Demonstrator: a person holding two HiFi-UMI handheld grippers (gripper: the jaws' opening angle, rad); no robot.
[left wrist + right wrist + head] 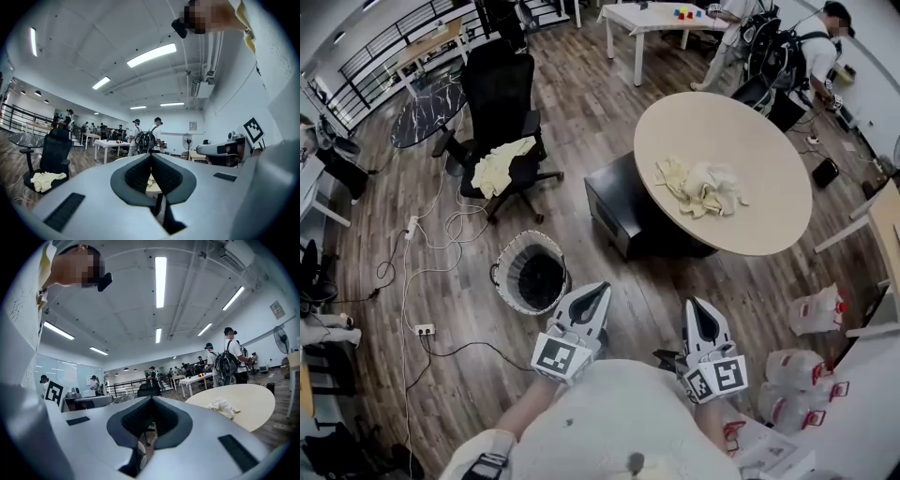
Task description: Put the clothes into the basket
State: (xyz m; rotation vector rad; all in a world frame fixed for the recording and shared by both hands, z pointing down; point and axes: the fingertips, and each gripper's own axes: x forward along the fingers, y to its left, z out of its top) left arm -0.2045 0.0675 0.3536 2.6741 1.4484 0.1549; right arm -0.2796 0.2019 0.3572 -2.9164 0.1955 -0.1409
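Note:
A pile of pale yellow and white clothes (703, 187) lies on the round beige table (769, 141), ahead and to the right; it also shows on the table (243, 399) as a crumpled cloth (222, 406). Another yellowish garment (500, 165) is draped over the black office chair (502, 94), and the same garment (46, 180) appears in the left gripper view. The round mesh basket (532, 273) stands on the floor just ahead of my left gripper (601, 290), which is shut and holds nothing. My right gripper (695, 306) is shut and empty too, held level beside it.
A black cabinet (619, 202) stands against the round table. Cables and a power strip (423, 329) trail over the wooden floor at the left. Plastic bags (814, 309) sit at the right. People stand by a white table (661, 17) far off.

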